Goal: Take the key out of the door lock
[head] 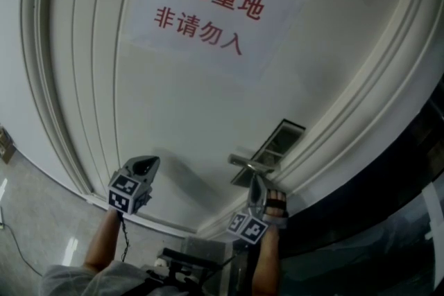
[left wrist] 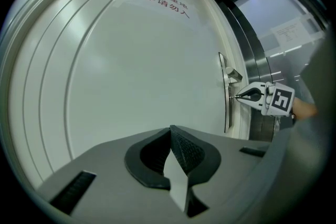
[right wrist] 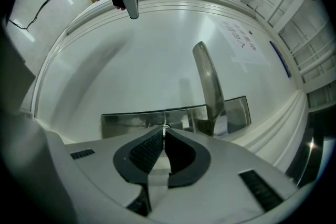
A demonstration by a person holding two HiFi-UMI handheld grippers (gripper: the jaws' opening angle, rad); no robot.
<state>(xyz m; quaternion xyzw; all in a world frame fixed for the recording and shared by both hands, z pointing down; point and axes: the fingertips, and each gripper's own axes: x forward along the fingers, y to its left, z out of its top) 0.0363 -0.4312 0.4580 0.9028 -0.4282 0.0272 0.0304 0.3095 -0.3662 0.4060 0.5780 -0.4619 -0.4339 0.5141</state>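
The steel lock plate sits on the white door, with its lever handle sticking out beside it. My right gripper is pressed up to the plate, its jaws shut on the thin metal key, which shows only as a sliver at the tips. In the left gripper view the right gripper meets the lock plate just below the handle. My left gripper is shut with nothing in it and hangs in front of the door panel, well left of the lock. The head view shows both, left gripper and right gripper.
A paper sign with red characters is stuck high on the door. Raised mouldings frame the panel. A dark glass and metal frame runs along the door's lock side. The floor shows at the lower left.
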